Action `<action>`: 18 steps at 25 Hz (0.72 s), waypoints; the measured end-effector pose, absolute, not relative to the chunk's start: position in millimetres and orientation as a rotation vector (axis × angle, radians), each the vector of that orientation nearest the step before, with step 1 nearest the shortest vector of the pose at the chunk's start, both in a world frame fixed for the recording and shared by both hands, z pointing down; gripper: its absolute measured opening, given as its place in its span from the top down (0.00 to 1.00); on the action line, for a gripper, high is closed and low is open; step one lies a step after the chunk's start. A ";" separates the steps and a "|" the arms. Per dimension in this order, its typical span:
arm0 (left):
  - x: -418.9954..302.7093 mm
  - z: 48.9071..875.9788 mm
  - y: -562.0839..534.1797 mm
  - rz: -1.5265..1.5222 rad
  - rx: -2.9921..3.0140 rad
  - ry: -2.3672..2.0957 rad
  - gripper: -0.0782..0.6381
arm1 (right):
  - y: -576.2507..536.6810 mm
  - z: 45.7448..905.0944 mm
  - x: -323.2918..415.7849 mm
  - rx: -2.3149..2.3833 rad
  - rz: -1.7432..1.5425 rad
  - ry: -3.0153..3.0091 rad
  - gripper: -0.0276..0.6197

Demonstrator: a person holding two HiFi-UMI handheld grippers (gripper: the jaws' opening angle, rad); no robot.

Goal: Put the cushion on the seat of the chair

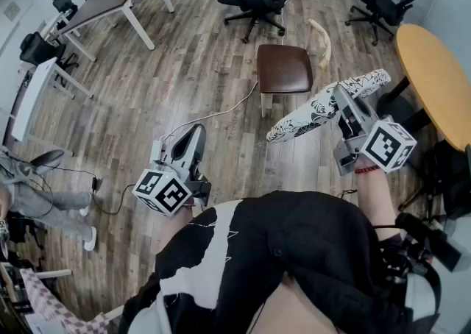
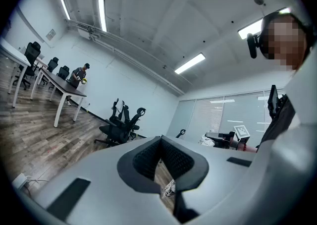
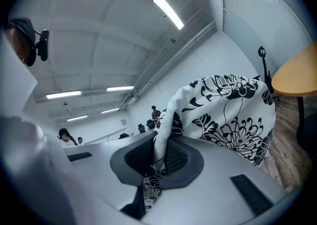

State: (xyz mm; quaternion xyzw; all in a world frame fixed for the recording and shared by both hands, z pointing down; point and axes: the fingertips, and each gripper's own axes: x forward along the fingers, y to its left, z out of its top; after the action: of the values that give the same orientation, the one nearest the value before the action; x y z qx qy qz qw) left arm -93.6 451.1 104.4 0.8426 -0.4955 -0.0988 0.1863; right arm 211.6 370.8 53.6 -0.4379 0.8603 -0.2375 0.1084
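Cushion location: we hold the black-and-white flowered cushion (image 1: 324, 108) (image 3: 223, 120) in the air, near the chair (image 1: 284, 69) but short of it. It does not touch the seat.
Right gripper (image 1: 343, 103) (image 3: 161, 157): the jaws are pinched on a thin fold at the cushion's edge, and most of the cushion hangs out to one side.
Left gripper (image 1: 193, 134) (image 2: 159, 162): the jaws are together with nothing between them. It sits low and well apart from the cushion.
Step in hand: we judge this to be the carry. Placement is not yet done.
Risk, slip: we grip fabric only, off-centre. A quick swing could pull the fold from the pads and drop the cushion on the floor (image 1: 184, 68).
Risk, overhang: the cushion is long and the seat small. If we release it from one end, it could tip and slide off.
Risk, cable: a white cable (image 1: 221, 112) lies on the floor just beside the chair and could catch a foot as we step in.
Precaution: we lower the cushion over the seat's middle before opening the jaws.
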 end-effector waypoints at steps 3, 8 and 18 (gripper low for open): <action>-87.6 105.3 452.0 -0.266 2.381 -1.391 0.87 | 372.5 53.2 215.0 -1.282 -0.689 2.541 0.91; -81.3 106.6 448.9 -0.257 2.387 -1.397 0.87 | 369.0 54.3 217.2 -1.259 -0.678 2.556 0.91; -61.2 99.9 454.4 -0.386 2.433 -1.444 0.87 | 364.3 87.1 226.7 -1.198 -0.767 2.588 0.91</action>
State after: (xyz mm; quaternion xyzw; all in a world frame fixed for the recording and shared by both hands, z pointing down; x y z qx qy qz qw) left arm -61.2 454.4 99.9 0.8434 -0.5004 -0.1339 0.1426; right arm 226.7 364.3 87.1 -0.4039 0.8725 -0.2586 0.0941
